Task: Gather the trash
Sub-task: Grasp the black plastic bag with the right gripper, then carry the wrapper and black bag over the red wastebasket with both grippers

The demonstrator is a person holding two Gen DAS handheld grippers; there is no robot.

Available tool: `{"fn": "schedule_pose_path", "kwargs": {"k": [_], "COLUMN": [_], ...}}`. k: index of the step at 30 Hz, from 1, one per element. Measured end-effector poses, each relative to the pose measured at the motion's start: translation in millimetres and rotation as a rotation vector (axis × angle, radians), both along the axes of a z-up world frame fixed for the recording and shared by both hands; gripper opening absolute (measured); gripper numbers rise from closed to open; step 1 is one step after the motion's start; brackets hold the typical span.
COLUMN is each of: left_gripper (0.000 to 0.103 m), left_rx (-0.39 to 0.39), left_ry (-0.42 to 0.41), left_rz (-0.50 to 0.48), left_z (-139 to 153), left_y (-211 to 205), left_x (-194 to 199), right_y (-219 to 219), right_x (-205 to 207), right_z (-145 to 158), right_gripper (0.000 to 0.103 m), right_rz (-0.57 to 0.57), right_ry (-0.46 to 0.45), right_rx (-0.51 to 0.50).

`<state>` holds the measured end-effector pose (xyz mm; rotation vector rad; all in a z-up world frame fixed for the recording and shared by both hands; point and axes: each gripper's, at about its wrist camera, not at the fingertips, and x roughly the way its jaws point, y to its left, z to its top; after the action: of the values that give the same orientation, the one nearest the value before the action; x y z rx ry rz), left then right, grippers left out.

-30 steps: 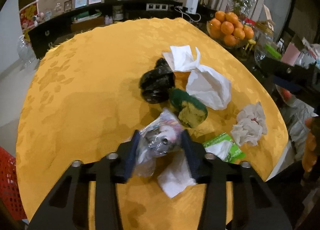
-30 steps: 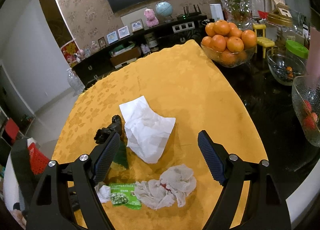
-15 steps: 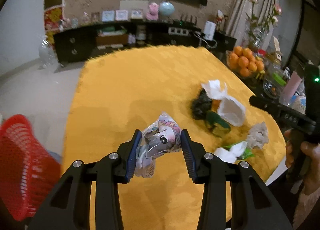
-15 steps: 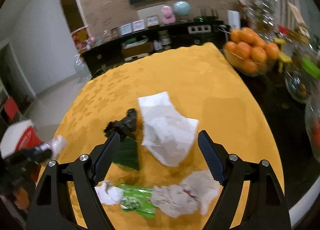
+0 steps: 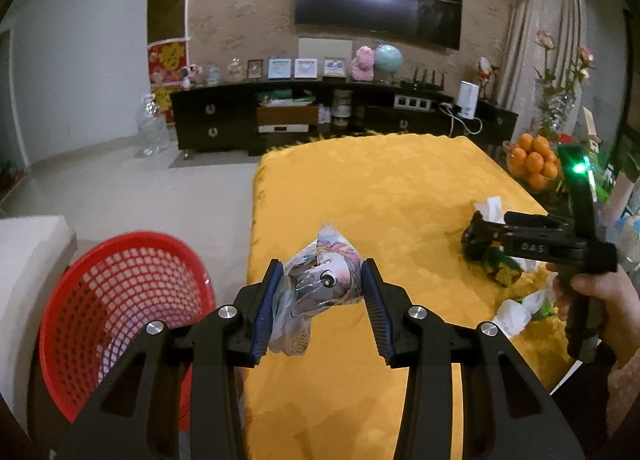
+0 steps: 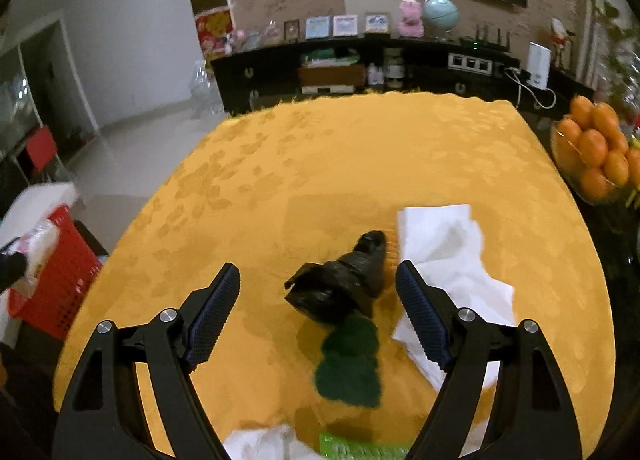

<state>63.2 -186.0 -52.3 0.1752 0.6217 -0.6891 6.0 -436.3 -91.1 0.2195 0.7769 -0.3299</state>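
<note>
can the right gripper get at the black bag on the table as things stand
Probably yes. The right gripper has open jaws and the black bag lies between them with nothing on top; a green sponge and white paper sit close beside it.

The left gripper [image 5: 322, 294] points downward, its fingers [image 5: 266, 304] pressed on a crinkled printed wrapper [image 5: 316, 284]. The right gripper [image 6: 318, 302] also tilts down, fingers [image 6: 420, 316] spread wide with nothing between them. In the left wrist view, a bare hand [image 5: 600, 300] at 3 o'clock grasps its handle.
</note>
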Motion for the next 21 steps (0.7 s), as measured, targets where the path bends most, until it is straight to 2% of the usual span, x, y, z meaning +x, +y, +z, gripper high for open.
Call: {"fn": "schedule_pose_path", "kwargs": {"k": [2, 5, 10, 17, 21], "left_gripper": [0.039, 0.039, 0.039, 0.039, 0.039], "left_rx": [-0.006, -0.018, -0.058, -0.093, -0.095], "left_ry": [0.010, 0.025, 0.037, 0.022, 0.011], "left_rz": [0.010, 0.027, 0.062, 0.101, 0.114], "left_z": [-2, -4, 0, 7, 12], "left_y": [5, 13, 29, 50, 53], "left_x": [3, 8, 12, 10, 9], "right_y": [-3, -9, 3, 26, 32], "right_x": [9, 16, 18, -3, -10], "right_z": [-10, -25, -26, 3, 15], "right_gripper": [0.072, 0.060, 0.043, 0.040, 0.040], "right_rz": [-0.025, -0.043, -0.018, 0.012, 0.011], "right_ry": [0.045, 0.098, 0.101, -0.020, -0.052], "right_rx": [-0.018, 0.022, -0.003, 0.018, 0.023]}}
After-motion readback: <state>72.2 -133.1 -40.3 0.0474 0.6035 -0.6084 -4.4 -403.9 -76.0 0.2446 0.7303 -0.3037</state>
